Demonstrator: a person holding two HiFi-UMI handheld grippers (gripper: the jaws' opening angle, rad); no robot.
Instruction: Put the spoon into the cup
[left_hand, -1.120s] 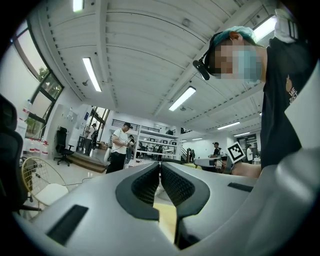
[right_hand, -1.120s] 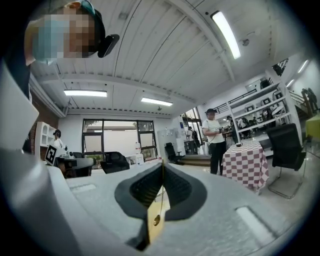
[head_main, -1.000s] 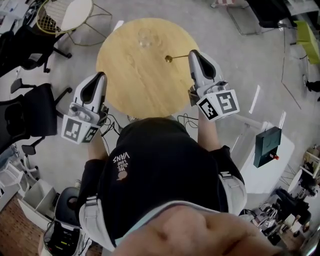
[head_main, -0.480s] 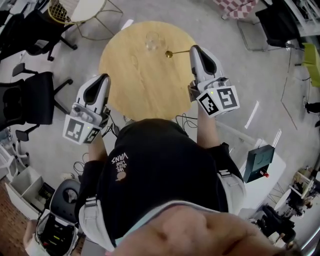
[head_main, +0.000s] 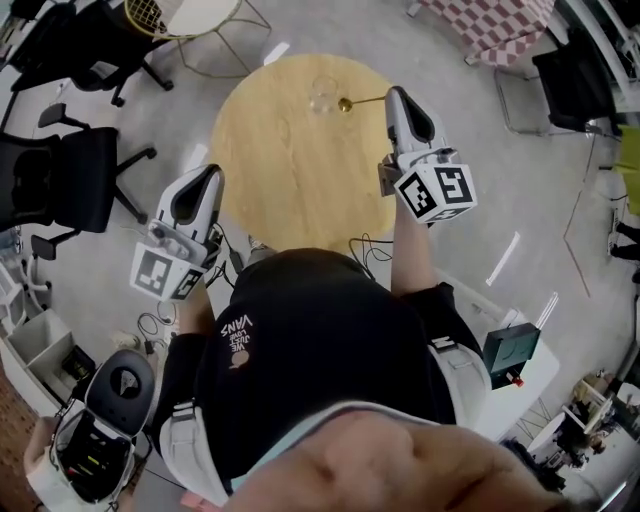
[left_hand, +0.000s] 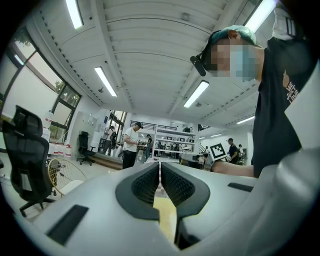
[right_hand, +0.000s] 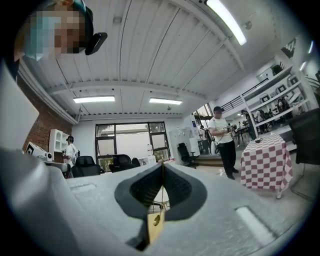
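A clear glass cup (head_main: 322, 95) stands near the far edge of the round wooden table (head_main: 290, 170). My right gripper (head_main: 391, 97) is shut on the handle of a gold spoon (head_main: 352, 101), holding it roughly level above the table. The spoon's bowl hangs just to the right of the cup. In the right gripper view the spoon (right_hand: 157, 216) shows as a thin line running down between the closed jaws of that gripper (right_hand: 162, 165). My left gripper (head_main: 211, 172) hovers off the table's left edge, shut and empty. In its own view the left gripper (left_hand: 160, 164) holds nothing.
Black office chairs (head_main: 45, 185) stand on the floor to the left. A wire-frame chair (head_main: 175, 15) sits beyond the table, and a checkered table (head_main: 490, 18) at far right. Cables (head_main: 365, 242) lie on the floor by the table's near edge. People stand in the background (right_hand: 223, 140).
My right gripper has carried the spoon up and to the left, so its bowl is now close beside the cup. The left gripper has kept its place beside the table.
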